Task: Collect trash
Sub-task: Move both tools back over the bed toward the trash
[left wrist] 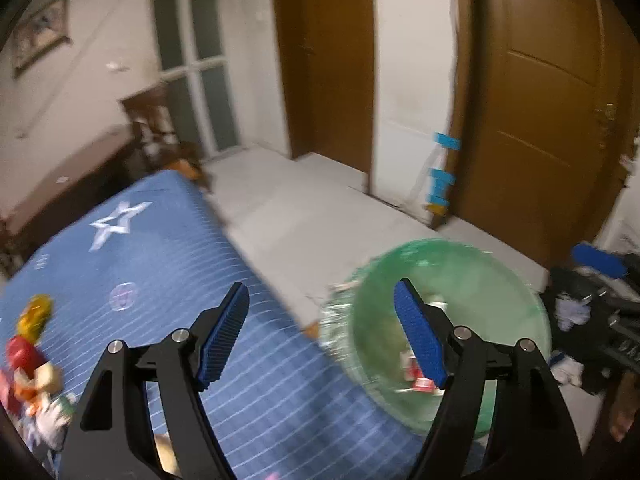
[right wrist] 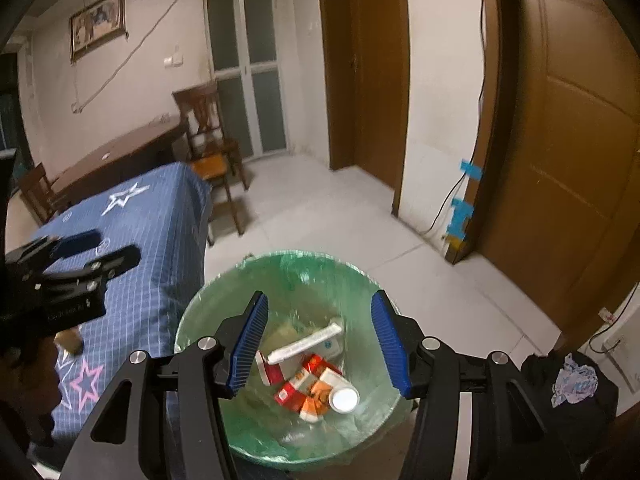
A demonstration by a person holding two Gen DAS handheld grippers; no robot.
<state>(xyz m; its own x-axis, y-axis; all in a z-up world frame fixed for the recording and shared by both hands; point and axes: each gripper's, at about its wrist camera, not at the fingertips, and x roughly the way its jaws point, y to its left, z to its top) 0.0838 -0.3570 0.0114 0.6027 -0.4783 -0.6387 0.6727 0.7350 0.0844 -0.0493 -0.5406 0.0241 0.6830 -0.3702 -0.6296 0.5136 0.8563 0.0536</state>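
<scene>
— What's closest to you right now?

— Blue ribbed pads (right wrist: 248,344) of my right gripper (right wrist: 318,346), spread apart with nothing between them. They hang over the green-lined trash bin (right wrist: 208,308), which stands on the pale tiled floor (right wrist: 320,216) just beside the bed.

— What's in the bin?

— Red and white cartons (right wrist: 296,390), an orange one, a long white tube (right wrist: 306,346) and a round white cap (right wrist: 344,399), all lying at the bottom on the green bag.

— And your left side?

— My left gripper (left wrist: 320,340) is wide open and holds nothing. One pad sits over the blue striped bedsheet (left wrist: 160,280) with its white star, the other over the bin's rim (left wrist: 440,248). That view is blurred, so I can't make out detail.

— Any trash left on the bed?

— Near the left edge of the left view I see a crumpled heap of yellow, red and white wrappers (left wrist: 32,360) on the sheet, well apart from the bin. From the right view, the left gripper shows over the sheet, with a small brownish scrap (right wrist: 72,340) below it.
</scene>
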